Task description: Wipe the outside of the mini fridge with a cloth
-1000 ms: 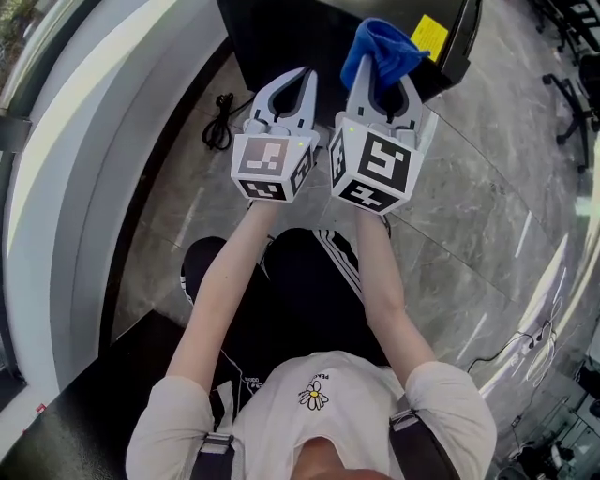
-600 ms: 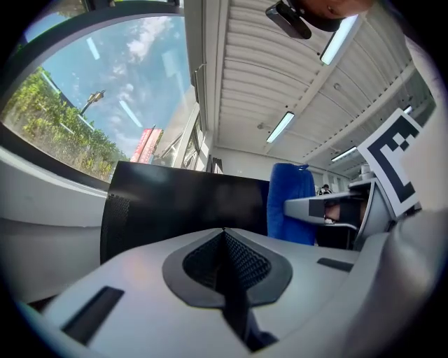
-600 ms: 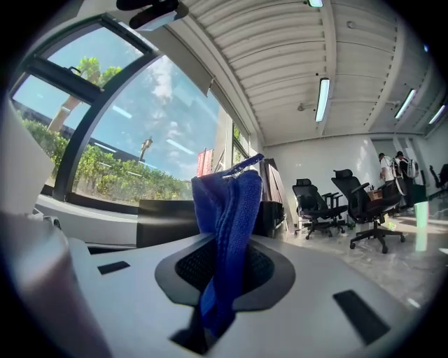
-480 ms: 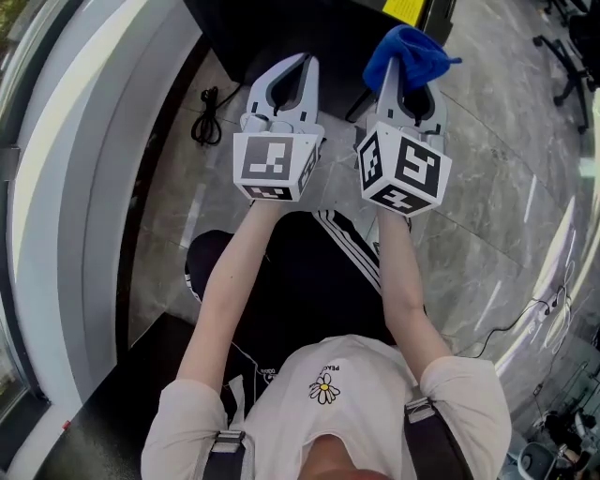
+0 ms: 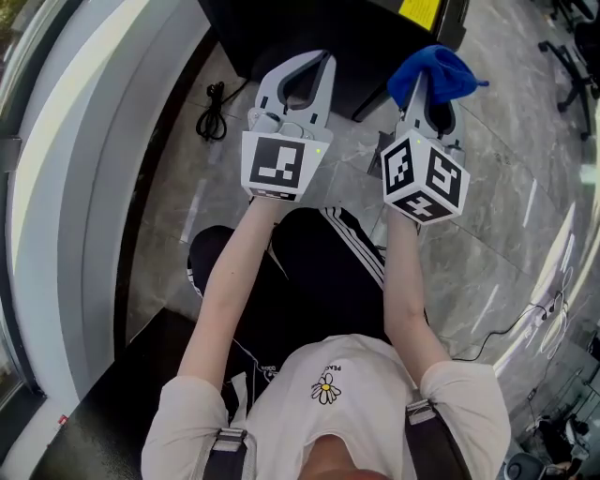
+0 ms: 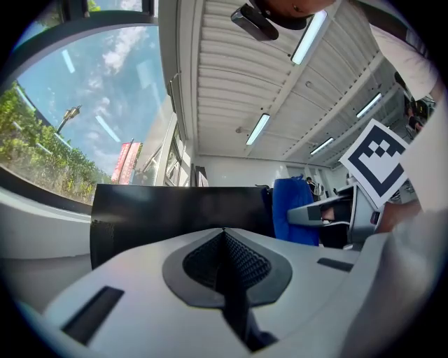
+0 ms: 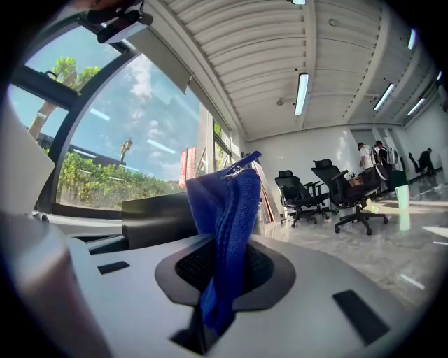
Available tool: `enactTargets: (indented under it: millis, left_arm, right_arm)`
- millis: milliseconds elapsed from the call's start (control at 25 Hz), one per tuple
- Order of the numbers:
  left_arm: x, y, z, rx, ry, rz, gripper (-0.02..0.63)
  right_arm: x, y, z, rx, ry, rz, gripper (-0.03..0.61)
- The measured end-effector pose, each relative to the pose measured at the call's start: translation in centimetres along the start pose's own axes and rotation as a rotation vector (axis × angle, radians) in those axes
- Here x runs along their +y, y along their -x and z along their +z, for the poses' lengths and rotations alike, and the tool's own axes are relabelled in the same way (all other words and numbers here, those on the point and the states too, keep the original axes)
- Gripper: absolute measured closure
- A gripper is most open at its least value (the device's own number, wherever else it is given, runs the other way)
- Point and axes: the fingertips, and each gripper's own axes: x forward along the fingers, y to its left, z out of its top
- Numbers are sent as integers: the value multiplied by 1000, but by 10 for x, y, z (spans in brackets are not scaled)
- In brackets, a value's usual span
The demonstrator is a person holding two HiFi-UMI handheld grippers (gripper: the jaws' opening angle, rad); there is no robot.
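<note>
Seen from above, a person in a white T-shirt (image 5: 328,394) and black trousers (image 5: 309,272) holds out both arms over a grey marbled floor (image 5: 497,216). Each hand carries a gripper topped by a cube with black-and-white square markers.

The left gripper (image 5: 309,61) points at the fridge (image 5: 300,23), a black box at the top of the view with a yellow label (image 5: 422,11) on it. Its jaws are pressed together with nothing between them. In the left gripper view the dark fridge wall fills the space just ahead.

The right gripper (image 5: 433,94) is clamped on a blue cloth (image 5: 436,70). The cloth stands up out of the jaws in a bunched fold, and a short tail hangs below them. It sits by the fridge's near right corner; whether it touches the fridge cannot be told.

A coiled black cable (image 5: 214,98) lies on the floor left of the grippers, beside a curved white wall (image 5: 84,169). The right gripper view shows a large window (image 7: 133,133) and office chairs (image 7: 350,189) farther off.
</note>
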Motion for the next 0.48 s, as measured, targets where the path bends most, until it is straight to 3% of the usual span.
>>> enactTargets:
  millis: [160, 360, 480]
  left_arm:
    - [22, 7, -9, 50, 11, 38, 609]
    - [67, 17, -13, 52, 38, 102, 609]
    - [106, 29, -20, 55, 82, 174, 609]
  right_arm:
    - [15, 8, 2, -8, -32, 36, 506]
    - [106, 6, -6, -12, -67, 313, 506]
    - [157, -5, -16, -16, -56, 425, 506]
